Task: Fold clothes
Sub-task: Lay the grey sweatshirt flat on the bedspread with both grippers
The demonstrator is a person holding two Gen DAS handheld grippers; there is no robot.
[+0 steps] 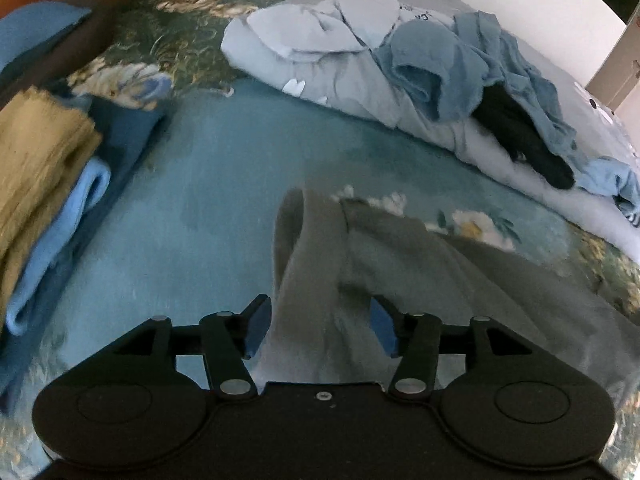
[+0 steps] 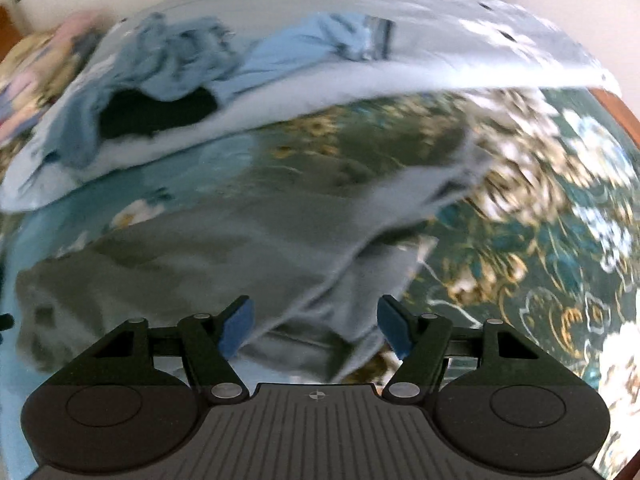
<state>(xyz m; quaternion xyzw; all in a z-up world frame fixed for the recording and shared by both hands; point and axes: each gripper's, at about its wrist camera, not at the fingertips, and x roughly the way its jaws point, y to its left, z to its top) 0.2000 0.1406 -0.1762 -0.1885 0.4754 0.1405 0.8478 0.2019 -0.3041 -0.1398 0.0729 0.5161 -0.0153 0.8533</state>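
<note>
Fingers (image 1: 256, 328) of your left gripper (image 1: 320, 330) stand apart, grey garment (image 1: 320, 280) between them w/o pinch; right gripper (image 2: 316, 328) likewise apart over its crumpled edge. Looks like a re-grip btwn folds. Next: close on edges, pull flat on the bedspread (image 1: 208, 184).

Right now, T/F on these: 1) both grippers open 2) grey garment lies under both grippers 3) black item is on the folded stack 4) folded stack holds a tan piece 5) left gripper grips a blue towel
1) True: left gripper and right gripper both stand open.
2) True: grey garment lies between each pair of pads, unpinched.
3) False: black item lies in the unfolded pile on the quilt.
4) True: tan piece tops the folded stack.
5) False: it grips nothing.
</note>
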